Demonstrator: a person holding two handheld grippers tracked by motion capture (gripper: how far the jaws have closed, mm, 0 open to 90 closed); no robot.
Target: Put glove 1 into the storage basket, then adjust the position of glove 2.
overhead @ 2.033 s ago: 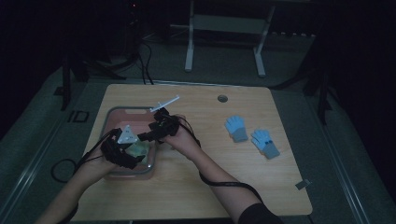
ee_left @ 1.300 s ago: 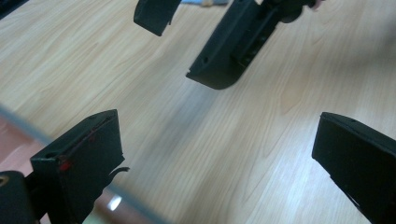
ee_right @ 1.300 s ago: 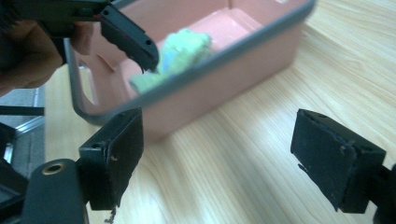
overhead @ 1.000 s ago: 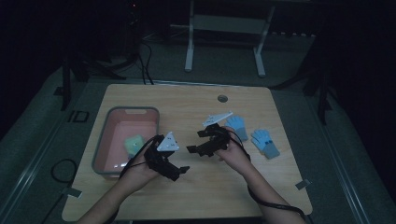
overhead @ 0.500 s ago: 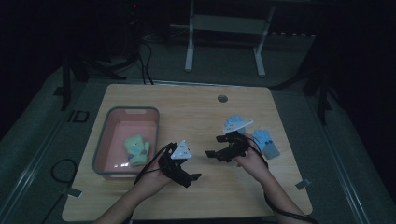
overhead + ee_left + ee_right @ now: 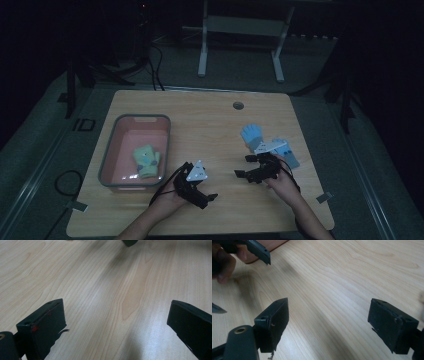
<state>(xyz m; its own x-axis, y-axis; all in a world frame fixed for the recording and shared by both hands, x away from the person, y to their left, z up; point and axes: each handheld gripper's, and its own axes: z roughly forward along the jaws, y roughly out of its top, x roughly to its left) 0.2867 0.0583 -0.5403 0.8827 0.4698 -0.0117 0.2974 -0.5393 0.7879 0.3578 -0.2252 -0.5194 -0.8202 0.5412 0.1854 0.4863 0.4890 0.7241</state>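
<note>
1. The right gripper [image 6: 243, 167] hovered low over the table [image 6: 210, 125] with its jaws spread wide and nothing between them. The two blue gloves [image 6: 267, 142] lay just beyond it at about one o'clock, the nearer one almost touching the gripper's grey plate. Because the gripper pointed towards nine o'clock, away from the gloves, a careless swing of the wrist could have dragged the nearer glove off its spot.

2. The left gripper [image 6: 207, 199] was likewise wide open and empty, close to the wood in the left gripper view [image 6: 115, 322]. It sat at four o'clock from the pink bin [image 6: 111, 170], near its front corner. A quick pull back could have knocked that corner and shifted the bin.

3. A green glove [image 6: 146, 160] already lay inside the bin. I judged the blue pair to be next, and soft fabric lying flat gives little to pinch; jaws closing too high would probably have slid off or lifted only a fingertip.

4. The two grippers faced each other near the table's front, so their jaws could have clashed if both had moved inward.
</note>
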